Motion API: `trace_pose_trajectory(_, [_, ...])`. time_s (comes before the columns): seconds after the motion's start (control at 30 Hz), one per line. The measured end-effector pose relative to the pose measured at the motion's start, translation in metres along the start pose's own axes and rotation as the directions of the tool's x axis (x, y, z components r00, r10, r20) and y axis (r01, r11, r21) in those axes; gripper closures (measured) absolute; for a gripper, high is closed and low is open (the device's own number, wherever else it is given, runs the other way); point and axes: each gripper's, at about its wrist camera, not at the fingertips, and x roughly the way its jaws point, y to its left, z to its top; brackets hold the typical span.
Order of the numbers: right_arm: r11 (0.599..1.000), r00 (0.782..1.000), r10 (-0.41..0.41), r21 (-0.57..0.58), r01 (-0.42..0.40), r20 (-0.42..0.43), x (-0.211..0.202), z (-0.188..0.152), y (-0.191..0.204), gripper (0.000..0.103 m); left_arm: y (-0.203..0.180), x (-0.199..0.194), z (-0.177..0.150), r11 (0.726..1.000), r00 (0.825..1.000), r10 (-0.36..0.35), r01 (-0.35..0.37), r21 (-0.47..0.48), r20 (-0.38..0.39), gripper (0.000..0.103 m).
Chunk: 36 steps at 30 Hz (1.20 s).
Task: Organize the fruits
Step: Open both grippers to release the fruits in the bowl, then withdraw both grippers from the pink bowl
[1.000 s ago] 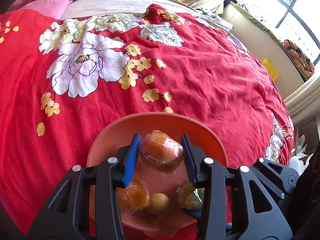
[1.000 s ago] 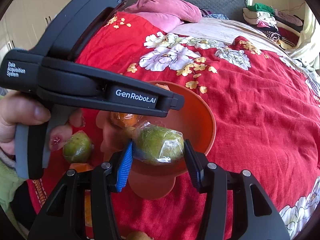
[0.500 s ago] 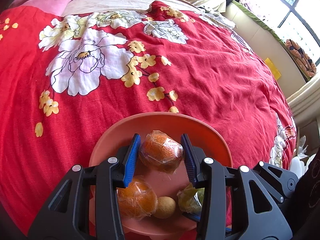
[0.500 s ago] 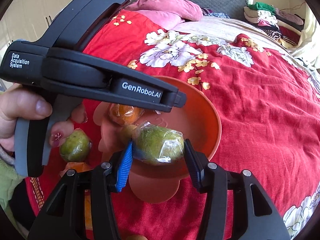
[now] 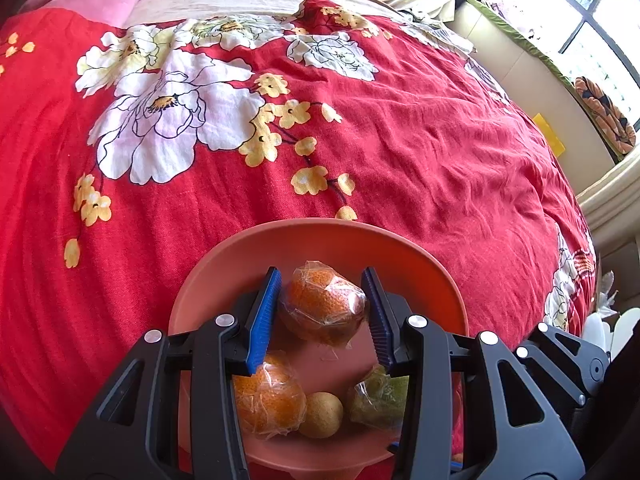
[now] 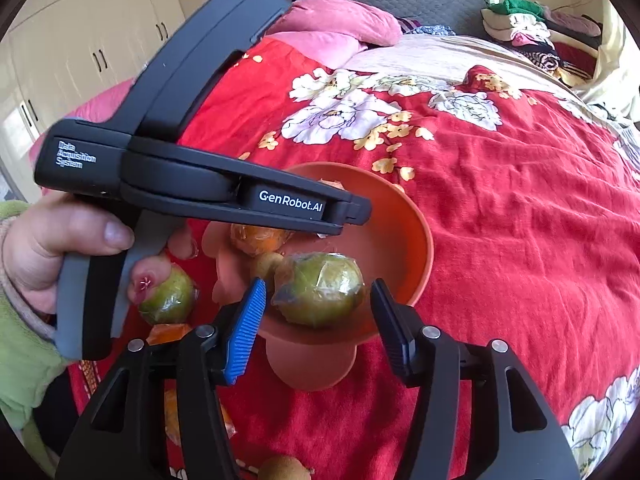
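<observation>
An orange bowl [image 5: 320,236] sits on the red floral bedspread. My left gripper [image 5: 323,312] is over it, its jaws a little apart beside a plastic-wrapped orange [image 5: 322,306] that rests in the bowl. Another wrapped orange [image 5: 268,400], a small brown fruit [image 5: 322,414] and a wrapped green fruit [image 5: 378,398] lie in the bowl nearer me. In the right wrist view my right gripper [image 6: 318,308] has its jaws spread around the wrapped green fruit [image 6: 318,288], which sits at the bowl's [image 6: 416,240] near rim with gaps on both sides.
The left gripper's body [image 6: 192,176] and the hand holding it cross the right wrist view. Another wrapped green fruit [image 6: 168,300], orange fruit [image 6: 168,334] and a brown fruit [image 6: 284,468] lie on the bedspread near me. Pink pillows [image 6: 340,24] lie at the bed's head.
Both grippers' jaws have opened slightly, letting go of the orange and the green fruit, which now lie in the bowl. Both grippers lowered toward the bowl.
</observation>
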Motion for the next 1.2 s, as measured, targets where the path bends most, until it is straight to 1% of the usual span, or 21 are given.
trace_pose_trajectory(0.07, [1.0, 1.0, 0.003, 0.012, -0.003, 0.015, -0.006, 0.0, -0.001, 0.04, -0.001, -0.001, 0.0, 1.0, 1.0, 0.0, 0.0, 0.001, 0.001, 0.069])
trace_pose_trajectory(0.17, [1.0, 1.0, -0.003, 0.024, 0.003, 0.028, -0.012, -0.001, -0.003, 0.038, -0.002, -0.001, -0.001, 1.0, 1.0, 0.002, -0.002, 0.004, 0.001, 0.069])
trace_pose_trajectory(0.4, [0.999, 0.999, -0.009, 0.036, 0.007, 0.048, -0.023, -0.002, -0.003, 0.031, -0.002, -0.006, 0.001, 1.0, 1.0, 0.005, -0.005, -0.005, 0.02, 0.061])
trace_pose_trajectory(0.47, [0.999, 0.998, -0.023, 0.034, 0.021, 0.055, -0.026, -0.003, -0.003, 0.03, -0.001, -0.009, 0.001, 1.0, 1.0, 0.007, -0.007, -0.008, 0.022, 0.061])
trace_pose_trajectory(0.8, [0.998, 0.996, -0.053, 0.05, 0.049, 0.077, -0.036, -0.006, -0.004, 0.021, -0.004, -0.035, -0.003, 0.999, 0.996, 0.034, -0.034, -0.007, 0.078, 0.042])
trace_pose_trajectory(0.93, [0.996, 0.994, -0.07, 0.052, 0.066, 0.083, -0.04, -0.006, -0.004, 0.018, -0.006, -0.048, -0.008, 0.999, 0.994, 0.042, -0.042, -0.006, 0.1, 0.036])
trace_pose_trajectory(1.0, [0.996, 0.993, -0.073, 0.05, 0.068, 0.089, -0.042, -0.005, -0.003, 0.016, -0.007, -0.054, -0.01, 0.999, 0.993, 0.042, -0.041, -0.008, 0.111, 0.03])
trace_pose_trajectory(1.2, [0.995, 0.99, -0.09, 0.049, 0.085, 0.107, -0.048, -0.004, -0.001, 0.013, -0.013, -0.076, -0.023, 0.999, 0.987, 0.051, -0.052, 0.004, 0.152, 0.02])
